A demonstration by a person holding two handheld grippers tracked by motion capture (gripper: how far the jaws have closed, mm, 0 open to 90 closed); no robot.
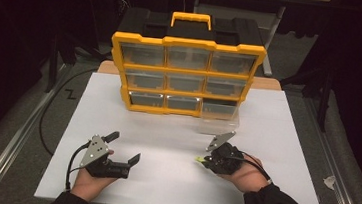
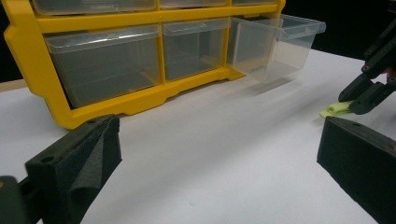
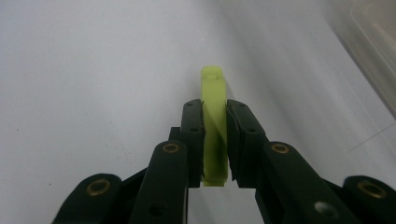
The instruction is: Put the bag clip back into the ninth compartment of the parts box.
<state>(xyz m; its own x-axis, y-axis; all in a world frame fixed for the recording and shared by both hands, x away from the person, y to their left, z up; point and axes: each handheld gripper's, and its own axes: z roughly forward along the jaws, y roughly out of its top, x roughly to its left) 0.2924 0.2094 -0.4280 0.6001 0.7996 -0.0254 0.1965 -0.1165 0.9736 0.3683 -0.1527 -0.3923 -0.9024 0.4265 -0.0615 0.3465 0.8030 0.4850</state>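
1. Your right gripper is clamping a thin lime-green piece btwn its pads; the piece is sticking out past the fingertips, just above the white table sheet.
2. Your left gripper is sitting w/ jaws spread wide, nothing btwn them, well apart from the piece.
3. The clear drawer is hanging pulled out of the yellow organizer, bottom right, near the right gripper.
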